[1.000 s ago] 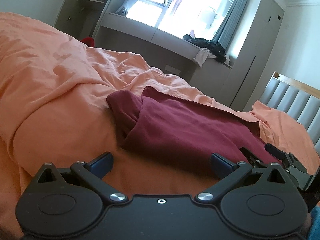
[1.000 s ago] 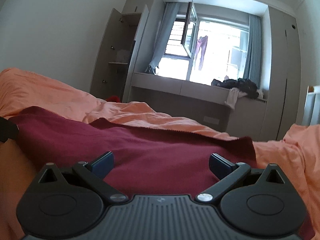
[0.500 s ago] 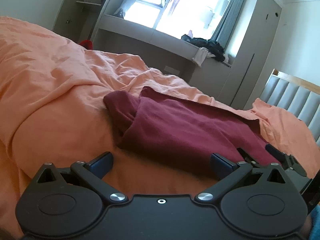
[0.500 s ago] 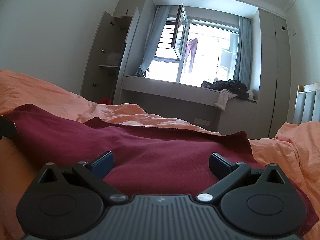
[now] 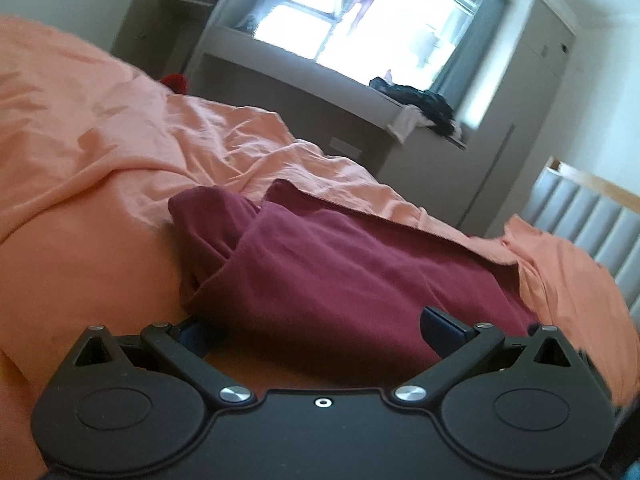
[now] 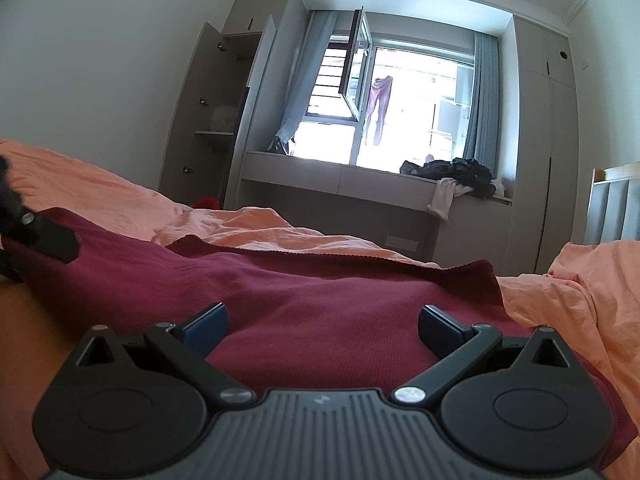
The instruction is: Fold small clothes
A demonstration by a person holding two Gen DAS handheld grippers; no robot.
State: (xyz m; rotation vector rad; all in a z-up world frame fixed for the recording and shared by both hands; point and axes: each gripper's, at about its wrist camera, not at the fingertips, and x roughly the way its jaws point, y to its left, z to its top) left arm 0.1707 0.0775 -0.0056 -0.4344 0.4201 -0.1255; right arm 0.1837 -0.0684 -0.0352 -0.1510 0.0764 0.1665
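A dark red garment (image 5: 340, 268) lies on the orange bedsheet (image 5: 100, 160), partly folded, with a bunched sleeve at its left end. My left gripper (image 5: 316, 330) is open and low at the garment's near edge, which lies between the wide-open fingers. My right gripper (image 6: 322, 326) is open and low over the garment (image 6: 320, 288), its blue pads (image 6: 440, 326) spread above the cloth. The left gripper's finger (image 6: 44, 234) shows at the left edge of the right wrist view, resting on the garment.
A window ledge (image 6: 360, 176) with a heap of dark clothes (image 6: 456, 172) runs behind the bed. An open cupboard (image 6: 224, 120) stands at the left, tall wardrobes (image 6: 540, 140) at the right. A padded headboard (image 5: 580, 216) is at the right.
My left gripper has moved forward and down, so the garment's near edge now lies between its fingers. The right gripper has dropped slightly and tilted up. Both stay open.
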